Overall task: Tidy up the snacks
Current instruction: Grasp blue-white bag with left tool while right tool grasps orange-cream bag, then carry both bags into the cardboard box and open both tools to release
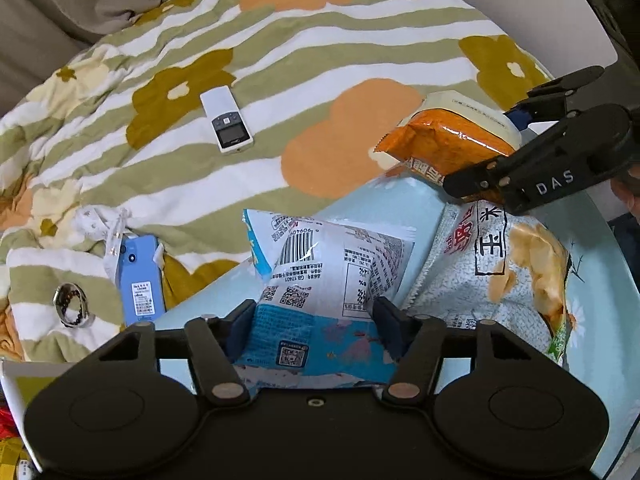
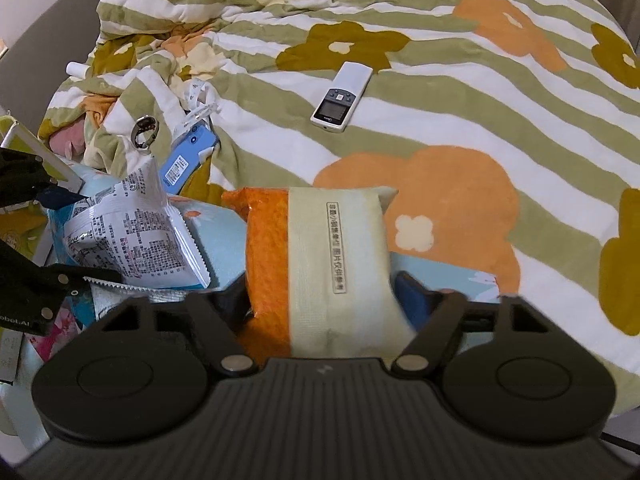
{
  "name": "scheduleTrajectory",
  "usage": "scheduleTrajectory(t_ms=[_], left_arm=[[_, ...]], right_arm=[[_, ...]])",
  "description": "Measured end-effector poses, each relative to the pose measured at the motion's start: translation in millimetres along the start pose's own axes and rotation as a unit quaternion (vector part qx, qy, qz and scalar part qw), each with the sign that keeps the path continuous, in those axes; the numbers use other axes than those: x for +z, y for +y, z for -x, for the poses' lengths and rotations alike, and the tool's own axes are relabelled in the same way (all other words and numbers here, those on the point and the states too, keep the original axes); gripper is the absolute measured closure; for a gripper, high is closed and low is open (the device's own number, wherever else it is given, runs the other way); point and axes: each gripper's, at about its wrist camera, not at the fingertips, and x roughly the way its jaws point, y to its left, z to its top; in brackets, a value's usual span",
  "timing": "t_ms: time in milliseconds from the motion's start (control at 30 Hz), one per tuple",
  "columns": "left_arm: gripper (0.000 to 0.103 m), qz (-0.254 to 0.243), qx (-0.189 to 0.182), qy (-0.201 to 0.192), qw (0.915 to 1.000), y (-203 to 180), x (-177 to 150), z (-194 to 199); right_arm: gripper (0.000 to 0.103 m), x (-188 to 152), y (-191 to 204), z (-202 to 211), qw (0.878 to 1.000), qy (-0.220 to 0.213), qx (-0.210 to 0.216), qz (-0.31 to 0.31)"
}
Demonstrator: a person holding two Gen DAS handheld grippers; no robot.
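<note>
Now | your left gripper [image 1: 316, 320] is pinching the blue-white snack bag [image 1: 320, 280], long axis running away from you | your right gripper [image 2: 320, 300] is straddling the orange packet [image 2: 320, 256] (contact unclear) on the pale blue tray [image 1: 600, 264]

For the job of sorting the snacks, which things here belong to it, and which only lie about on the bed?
Belong to the job:
- blue and white snack bag, between the left gripper fingers
- orange snack bag, between the right gripper fingers
- white corn snack bag
- pale blue tray under them

Just lying about:
- white remote
- blue phone
- ring with beads
- flowered blanket
</note>
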Motion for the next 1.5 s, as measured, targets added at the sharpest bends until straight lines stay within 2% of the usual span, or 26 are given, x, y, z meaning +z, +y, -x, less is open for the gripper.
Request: scheduleTrajectory(t_ms=[100, 233, 433, 600, 833, 1000, 1200, 1500], left_arm=[[0.039, 0.0, 0.007, -0.008, 0.9999, -3.2, -3.1, 2.9], [0.039, -0.006, 0.024, -0.022, 0.9994, -6.0, -6.6, 10.7], [0.039, 0.011, 0.036, -0.041, 0.9985, -0.8, -12.8, 30.9], [0.039, 0.037, 0.04, -0.074, 0.9958, 2.2, -20.3, 65.0], [0.039, 0.066, 0.062, -0.128, 0.9877, 6.3, -42.4, 126.3], [0.039, 0.093, 0.079, -0.169, 0.9781, 16.1, -71.9, 175.4], [0.039, 0.137, 0.1, -0.214, 0.962, 44.2, -127.0, 238.4], [0.038, 0.21, 0.137, -0.241, 0.9375, 105.7, -224.1, 307.9]], right_arm=[[0.024, -1.7, -0.2, 2.9, 1.0, -0.005, -0.001, -0.009], [0.024, -4.8, -1.9, 9.0, 1.0, -0.014, 0.001, -0.022], [0.024, -7.2, -0.5, 27.1, 0.999, -0.033, -0.003, -0.029], [0.024, -4.5, 8.5, 51.5, 0.998, -0.057, -0.003, -0.031], [0.024, -0.1, 44.3, 101.0, 0.995, -0.097, -0.001, -0.014], [0.024, 3.7, 84.0, 141.2, 0.991, -0.131, 0.002, 0.0], [0.024, 5.4, 147.1, 186.5, 0.986, -0.167, 0.012, 0.017], [0.024, 7.6, 259.0, 222.5, 0.978, -0.197, 0.049, 0.053]])
